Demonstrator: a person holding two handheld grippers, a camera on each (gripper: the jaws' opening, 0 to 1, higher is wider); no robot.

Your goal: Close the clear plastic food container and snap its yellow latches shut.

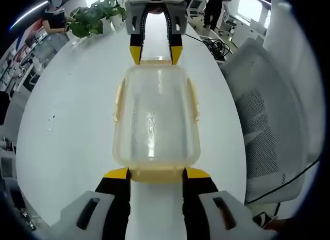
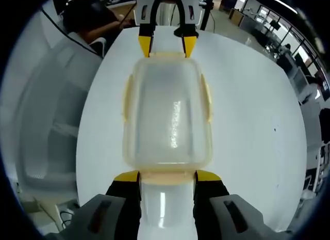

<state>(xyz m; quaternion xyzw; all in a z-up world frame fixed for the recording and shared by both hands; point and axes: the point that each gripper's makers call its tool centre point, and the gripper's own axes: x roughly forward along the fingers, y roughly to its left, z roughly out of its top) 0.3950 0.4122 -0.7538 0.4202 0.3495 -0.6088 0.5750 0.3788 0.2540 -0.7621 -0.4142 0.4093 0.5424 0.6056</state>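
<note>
A clear plastic food container (image 1: 156, 116) (image 2: 167, 113) lies on the white table (image 1: 67, 126) with its lid resting on top. Pale yellow latches run along its long sides (image 1: 119, 98) (image 2: 207, 100). In the left gripper view my left gripper (image 1: 157, 174) stands open at the near short end, and that end's latch (image 1: 157, 176) lies between its yellow-tipped jaws. The right gripper (image 1: 155, 55) faces it from the far end, jaws apart. The right gripper view mirrors this. My right gripper (image 2: 167, 176) is open around its near latch (image 2: 166, 177), and the left gripper (image 2: 167, 45) stands opposite.
A potted plant (image 1: 95, 15) stands at the table's far left in the left gripper view. A white mesh chair (image 1: 268, 121) (image 2: 46, 106) sits close beside the table edge. Cables (image 1: 219, 46) lie near the far corner. People sit and stand in the background.
</note>
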